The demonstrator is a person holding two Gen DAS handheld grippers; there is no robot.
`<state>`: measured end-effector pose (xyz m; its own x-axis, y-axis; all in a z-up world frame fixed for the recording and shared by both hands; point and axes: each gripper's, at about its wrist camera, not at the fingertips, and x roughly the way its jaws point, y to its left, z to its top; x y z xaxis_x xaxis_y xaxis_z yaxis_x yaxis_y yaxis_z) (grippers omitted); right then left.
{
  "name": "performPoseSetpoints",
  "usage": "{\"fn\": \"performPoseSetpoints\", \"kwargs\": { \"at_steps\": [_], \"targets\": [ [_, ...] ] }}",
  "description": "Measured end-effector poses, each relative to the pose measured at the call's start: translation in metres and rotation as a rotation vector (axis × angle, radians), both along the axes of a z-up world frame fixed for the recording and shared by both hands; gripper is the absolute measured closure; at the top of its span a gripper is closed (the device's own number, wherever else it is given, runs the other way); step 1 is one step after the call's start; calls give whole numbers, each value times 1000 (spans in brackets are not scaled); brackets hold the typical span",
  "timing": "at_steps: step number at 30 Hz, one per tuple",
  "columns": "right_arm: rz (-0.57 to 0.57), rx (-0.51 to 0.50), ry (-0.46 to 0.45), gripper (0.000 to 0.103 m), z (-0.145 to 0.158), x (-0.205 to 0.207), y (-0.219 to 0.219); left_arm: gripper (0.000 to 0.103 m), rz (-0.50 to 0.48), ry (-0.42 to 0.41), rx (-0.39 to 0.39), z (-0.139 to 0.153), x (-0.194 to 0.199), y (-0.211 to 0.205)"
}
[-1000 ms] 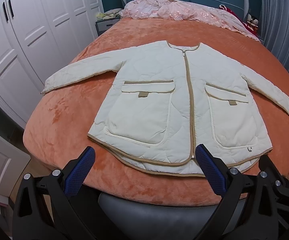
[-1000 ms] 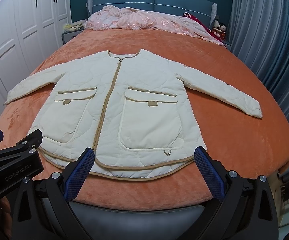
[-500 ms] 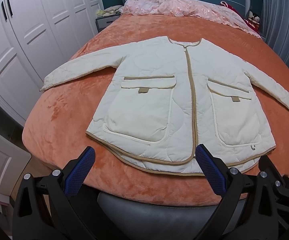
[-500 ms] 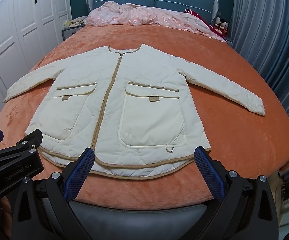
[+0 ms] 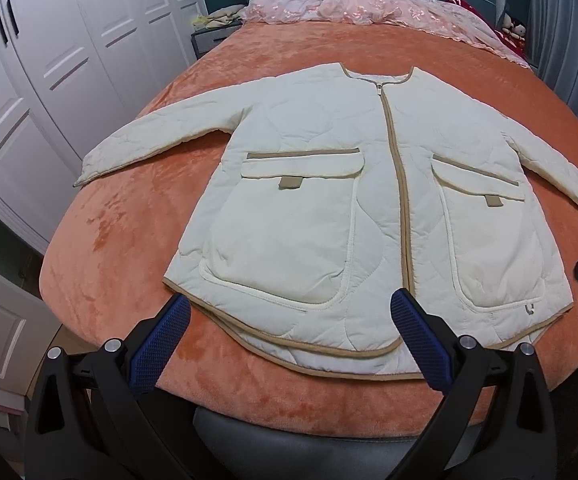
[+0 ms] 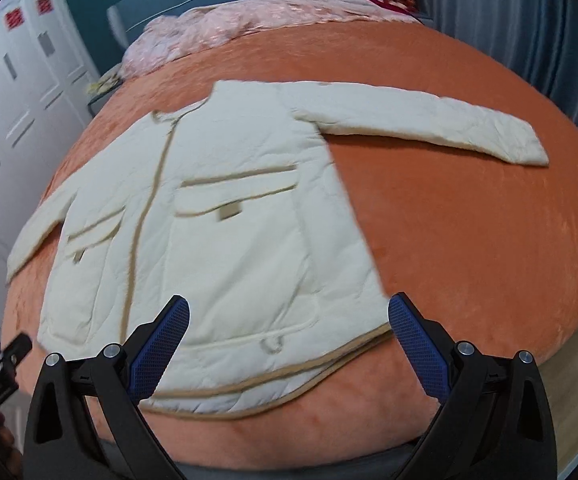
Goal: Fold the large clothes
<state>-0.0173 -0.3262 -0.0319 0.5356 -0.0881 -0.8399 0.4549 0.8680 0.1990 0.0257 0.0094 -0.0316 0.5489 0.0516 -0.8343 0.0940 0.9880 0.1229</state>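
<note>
Nearest in each wrist view is a pair of tongs with black arms and blue ribbed pads. The left tongs (image 5: 289, 344) are wide apart and hold nothing; their pads frame the hem at the 6 o'clock edge of the bed. The right tongs (image 6: 287, 344) are also wide apart and empty, above the hem corner on the right side of the garment.

Beyond them lies the task's thing, one cream quilted jacket with tan trim (image 5: 369, 208). It is spread flat, front up and zipped, on the orange plush bed cover (image 5: 121, 264), with the hem towards 6 o'clock and the collar towards 12 o'clock. One sleeve (image 5: 149, 144) goes out towards 9 o'clock and the other sleeve (image 6: 429, 124) towards 2 o'clock in the right view. No fold is made yet, I judge.

What could go wrong: the padding is thick and the hem shows two layers, so tongs may catch only the upper layer and the fold would come out crooked. The plush cover may also drag the cloth, and the right view is blurred, so aiming is harder.

Count: one jacket, two sleeves, two patch pockets with flaps, one zipper, two tongs. At 12 o'clock one pink crumpled blanket (image 5: 361, 4) lies far from the jacket, and white wardrobe doors (image 5: 49, 60) stand at 9 to 10 o'clock.
</note>
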Motion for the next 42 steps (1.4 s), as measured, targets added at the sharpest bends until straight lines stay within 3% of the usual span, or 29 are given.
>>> {"fn": "performPoseSetpoints", "kwargs": {
  "at_steps": [6, 10, 17, 20, 21, 22, 23, 24, 25, 29, 32, 35, 38, 42],
  "targets": [
    [-319, 93, -69, 6, -33, 10, -160, 5, 19, 56, -63, -22, 36, -5],
    [-473, 138, -122, 6, -56, 19, -251, 5, 13, 74, -13, -40, 61, -22],
    [-660, 128, -114, 6, -93, 36, -347, 5, 52, 86, -15, -55, 103, -31],
    [-736, 127, -113, 10, -107, 40, -373, 5, 69, 72, -3, -58, 118, -29],
    [-749, 103, -122, 19, -105, 44, -374, 5, 76, 67, 1, -59, 122, -27],
    [-737, 94, -130, 37, -104, 51, -376, 5, 87, 62, 2, -59, 126, -24],
    [-721, 95, -123, 48, -104, 59, -379, 6, 99, 60, -2, -60, 130, -20],
    [-706, 97, -122, 75, -102, 69, -379, 7, 106, 62, -9, -62, 133, -16],
    [-691, 103, -131, 89, -98, 79, -376, 8, 113, 64, -13, -64, 136, -13],
    [-519, 95, -269, 90, -49, 136, -330, 15, 140, 72, -32, -70, 142, 5],
    [-258, 105, -391, 90, -2, 192, -257, 17, 171, 80, -60, -73, 143, 20],
    [34, 129, -455, 90, 29, 244, -155, 17, 206, 90, -96, -77, 145, 35],
    [282, 176, -452, 90, 31, 281, -50, 17, 229, 94, -146, -76, 145, 50],
    [533, 245, -382, 80, 4, 305, 73, 17, 230, 75, -217, -66, 149, 65]
  ]
}}
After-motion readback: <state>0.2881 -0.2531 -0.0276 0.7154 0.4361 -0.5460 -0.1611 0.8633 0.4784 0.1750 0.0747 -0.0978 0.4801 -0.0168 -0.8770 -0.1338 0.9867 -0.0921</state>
